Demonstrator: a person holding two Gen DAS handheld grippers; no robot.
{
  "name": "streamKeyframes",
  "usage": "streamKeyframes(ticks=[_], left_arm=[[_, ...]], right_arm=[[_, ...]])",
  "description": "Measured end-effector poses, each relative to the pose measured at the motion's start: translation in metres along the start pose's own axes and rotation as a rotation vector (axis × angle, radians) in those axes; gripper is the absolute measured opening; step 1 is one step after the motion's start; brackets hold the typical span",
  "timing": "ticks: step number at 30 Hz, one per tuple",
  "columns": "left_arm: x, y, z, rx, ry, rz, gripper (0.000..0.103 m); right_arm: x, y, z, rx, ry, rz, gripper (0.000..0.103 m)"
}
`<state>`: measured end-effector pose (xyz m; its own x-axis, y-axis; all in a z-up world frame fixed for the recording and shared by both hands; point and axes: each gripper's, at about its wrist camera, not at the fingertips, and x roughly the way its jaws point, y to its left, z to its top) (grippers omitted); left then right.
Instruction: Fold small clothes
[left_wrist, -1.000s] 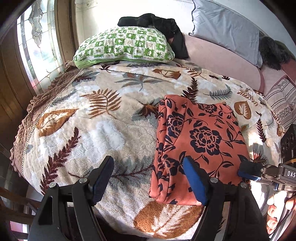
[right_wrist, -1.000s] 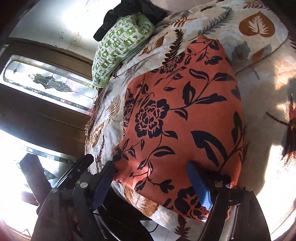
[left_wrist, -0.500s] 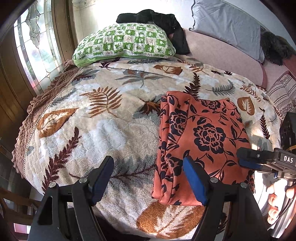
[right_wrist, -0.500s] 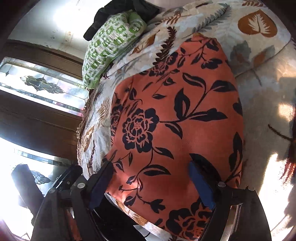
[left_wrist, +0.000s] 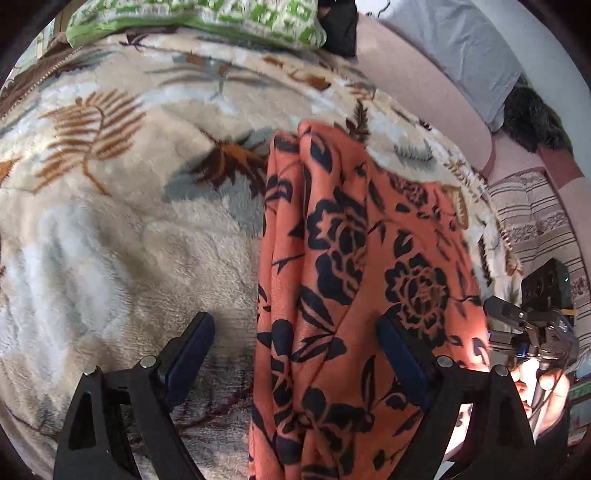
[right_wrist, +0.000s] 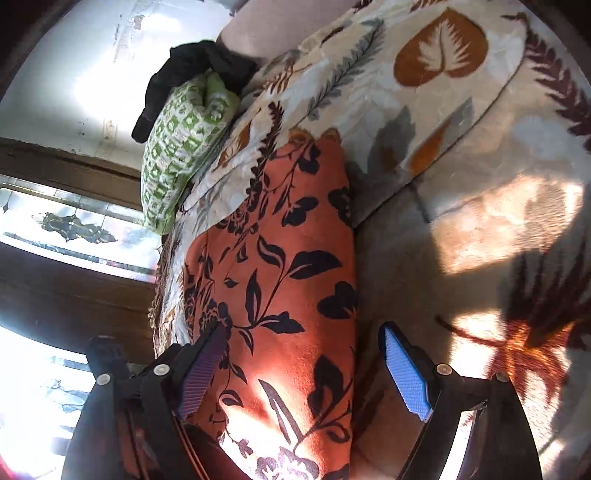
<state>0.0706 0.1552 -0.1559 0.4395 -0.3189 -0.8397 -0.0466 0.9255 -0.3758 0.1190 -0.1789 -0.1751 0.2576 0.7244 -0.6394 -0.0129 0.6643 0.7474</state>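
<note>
Both grippers spread wide at the near end of a folded cloth on a bed

Left to right in the left wrist view: the leaf-print blanket (left_wrist: 110, 229) covers the bed, a green pillow (left_wrist: 192, 18) at its far edge; the left gripper (left_wrist: 295, 354) has its jaws wide, holding nothing, one finger over bare blanket and the other over the orange flowered cloth (left_wrist: 354, 280), whose left edge runs between them; the right gripper (left_wrist: 517, 321) shows at that view's right edge, beside the cloth's right side. In the right wrist view the right gripper (right_wrist: 303, 373) is also wide, the cloth (right_wrist: 277, 295) lying between its fingers, its right edge between them, not pinched
</note>
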Motion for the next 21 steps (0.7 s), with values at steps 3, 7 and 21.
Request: streamKeyframes(ticks=[3,7,21], left_arm=[[-0.004,-0.018,0.001,0.038,0.005,-0.056,0.034],[-0.033,-0.06,0.008,0.128,-0.085,-0.055,0.028],[0.076,-0.162,0.045,0.214,-0.011,0.067,0.076]], right_arm=[[0.035,0.02,-0.002,-0.116,0.122,-0.087,0.057],[0.003,0.049,0.001,-0.221,0.058,-0.076,0.033],[-0.09,-0.07,0.076,0.024,-0.167,-0.344,0.066]])
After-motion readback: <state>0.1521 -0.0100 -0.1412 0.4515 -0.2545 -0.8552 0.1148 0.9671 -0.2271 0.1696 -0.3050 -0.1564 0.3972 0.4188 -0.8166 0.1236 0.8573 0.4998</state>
